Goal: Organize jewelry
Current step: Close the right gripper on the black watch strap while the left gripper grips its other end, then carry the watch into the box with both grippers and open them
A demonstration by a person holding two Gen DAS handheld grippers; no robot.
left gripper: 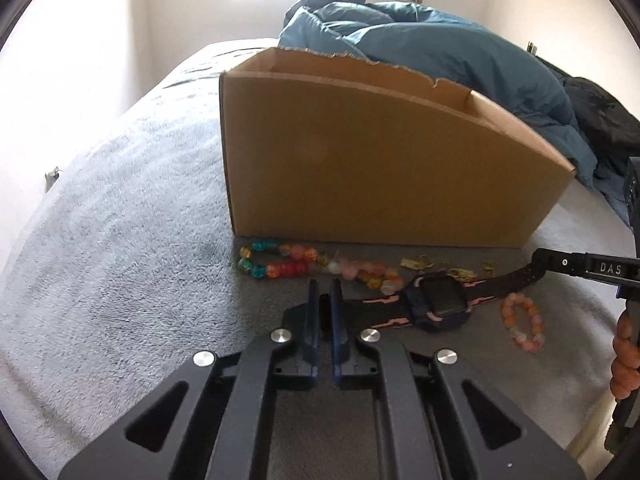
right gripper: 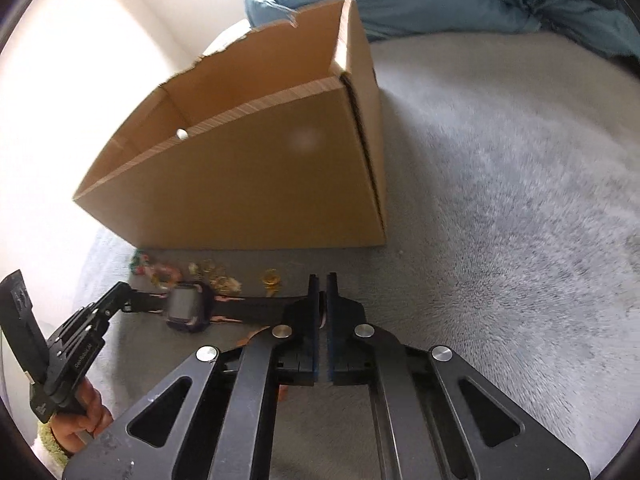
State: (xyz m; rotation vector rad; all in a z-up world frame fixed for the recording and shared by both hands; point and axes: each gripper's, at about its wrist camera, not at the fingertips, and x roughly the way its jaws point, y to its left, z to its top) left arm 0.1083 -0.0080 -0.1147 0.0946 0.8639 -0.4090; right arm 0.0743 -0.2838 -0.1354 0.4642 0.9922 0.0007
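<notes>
A dark watch (left gripper: pixel 440 305) with pink marks on its strap stretches across the grey blanket in front of an open cardboard box (left gripper: pixel 380 160). My left gripper (left gripper: pixel 325 292) is shut on one strap end. My right gripper (left gripper: pixel 538 262) is shut on the other end at the right. In the right wrist view the watch (right gripper: pixel 186 308) lies left of the right gripper (right gripper: pixel 323 280), whose jaws pinch the strap, and the left gripper (right gripper: pixel 120 291) holds the far end. A string of coloured beads (left gripper: pixel 280 261) lies by the foot of the box.
A pink bead bracelet (left gripper: pixel 524 322) lies on the blanket (left gripper: pixel 120 240) right of the watch. Small gold pieces (left gripper: pixel 416 264) sit between watch and box, also gold pieces (right gripper: pixel 270 280). A blue duvet (left gripper: pixel 420 36) is heaped behind the box (right gripper: pixel 240 184). A hand (right gripper: pixel 86 412) grips the left tool.
</notes>
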